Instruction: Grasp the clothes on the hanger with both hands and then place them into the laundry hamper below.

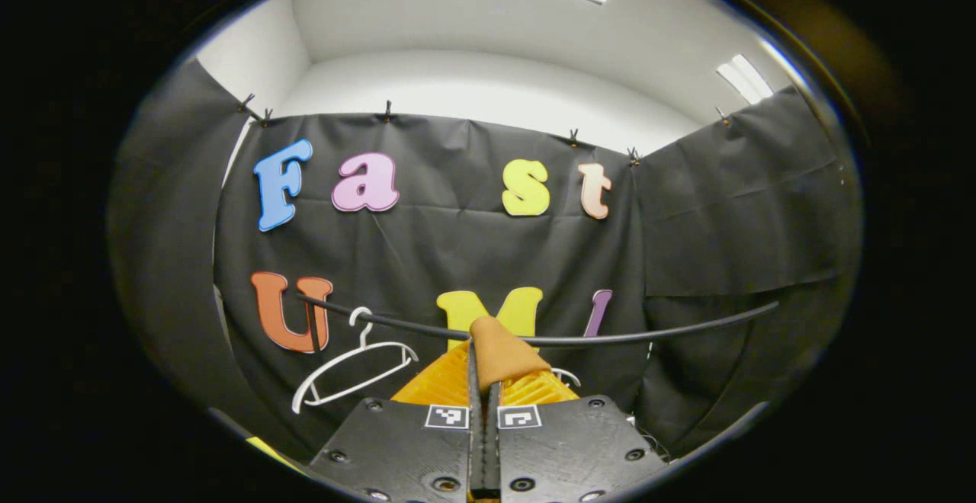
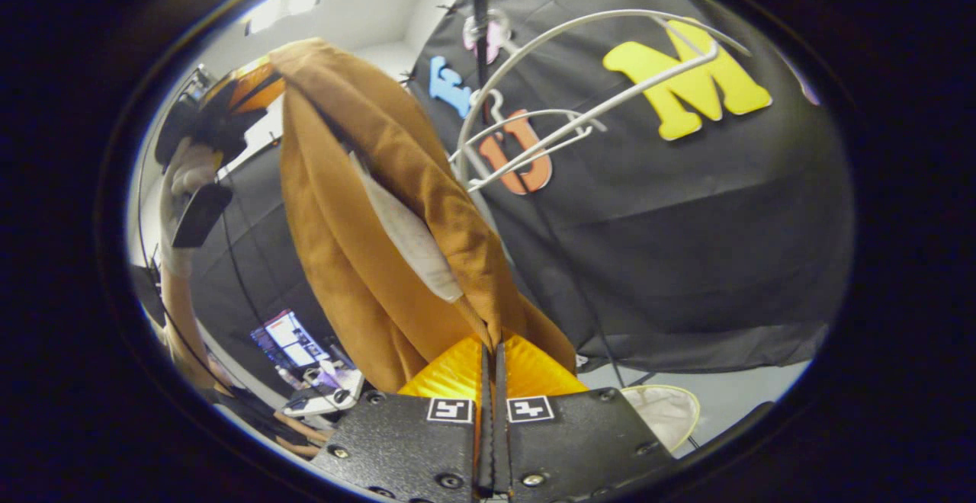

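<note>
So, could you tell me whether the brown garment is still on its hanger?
Off. The brown garment hangs between both claws, clear of the bare white hangers on the rail.

The left gripper view looked upward, close behind a brown garment [image 1: 499, 354], at the rail [image 1: 610, 335] mid-frame. The right gripper view looked sideways along that garment [image 2: 366, 229], rail [image 2: 479, 0] at top centre.

Tan-brown garment [image 2: 358, 244] with white label [image 2: 408, 240], white hangers [image 1: 352, 370], black rail [image 1: 610, 335], black cloth wall [image 1: 724, 206]
</note>
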A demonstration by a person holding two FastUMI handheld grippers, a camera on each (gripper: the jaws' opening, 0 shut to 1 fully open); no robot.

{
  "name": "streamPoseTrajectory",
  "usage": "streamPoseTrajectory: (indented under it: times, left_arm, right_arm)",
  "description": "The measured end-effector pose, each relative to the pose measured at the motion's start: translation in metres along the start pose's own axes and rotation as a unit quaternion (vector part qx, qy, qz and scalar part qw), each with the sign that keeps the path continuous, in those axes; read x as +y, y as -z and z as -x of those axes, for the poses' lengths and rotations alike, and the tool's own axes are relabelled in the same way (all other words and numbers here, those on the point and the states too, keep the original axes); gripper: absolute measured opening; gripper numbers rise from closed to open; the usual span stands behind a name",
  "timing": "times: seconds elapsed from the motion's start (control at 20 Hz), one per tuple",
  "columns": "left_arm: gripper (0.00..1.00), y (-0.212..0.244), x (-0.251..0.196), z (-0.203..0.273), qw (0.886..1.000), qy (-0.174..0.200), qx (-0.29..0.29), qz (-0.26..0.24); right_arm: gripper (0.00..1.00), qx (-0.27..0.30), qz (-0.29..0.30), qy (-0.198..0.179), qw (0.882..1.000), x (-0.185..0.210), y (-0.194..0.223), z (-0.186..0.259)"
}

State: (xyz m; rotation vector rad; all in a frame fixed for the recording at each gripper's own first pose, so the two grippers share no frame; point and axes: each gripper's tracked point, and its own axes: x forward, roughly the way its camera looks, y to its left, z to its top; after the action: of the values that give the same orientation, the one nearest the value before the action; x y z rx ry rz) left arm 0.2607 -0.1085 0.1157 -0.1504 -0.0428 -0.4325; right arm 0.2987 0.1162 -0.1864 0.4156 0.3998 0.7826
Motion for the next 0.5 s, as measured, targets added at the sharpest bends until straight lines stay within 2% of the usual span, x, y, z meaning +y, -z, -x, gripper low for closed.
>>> streamPoseTrajectory:
  times: [0.25, 0.3, 0.35, 0.45, 0.5]
  left_arm:
    - [0.0, 0.109, 0.02, 0.014, 0.995, -0.035, 0.076, 0.06]
    - [0.06, 0.139, 0.024, 0.017, 0.992, -0.044, 0.098, 0.072]
    - [0.0, 0.171, 0.027, 0.02, 0.987, -0.053, 0.121, 0.087]
    - [0.0, 0.235, 0.031, 0.026, 0.976, -0.072, 0.166, 0.122]
    - [0.06, 0.267, 0.032, 0.031, 0.969, -0.078, 0.185, 0.144]
  right_arm:
    - [0.04, 0.039, -0.015, 0.052, 0.998, -0.059, 0.032, 0.006]
    - [0.04, 0.053, -0.025, 0.06, 0.997, -0.07, 0.043, 0.005]
    - [0.04, 0.067, -0.038, 0.068, 0.995, -0.077, 0.057, 0.002]
    - [0.04, 0.09, -0.051, 0.087, 0.991, -0.099, 0.08, 0.001]
    - [0.04, 0.101, -0.058, 0.095, 0.989, -0.107, 0.091, 0.0]
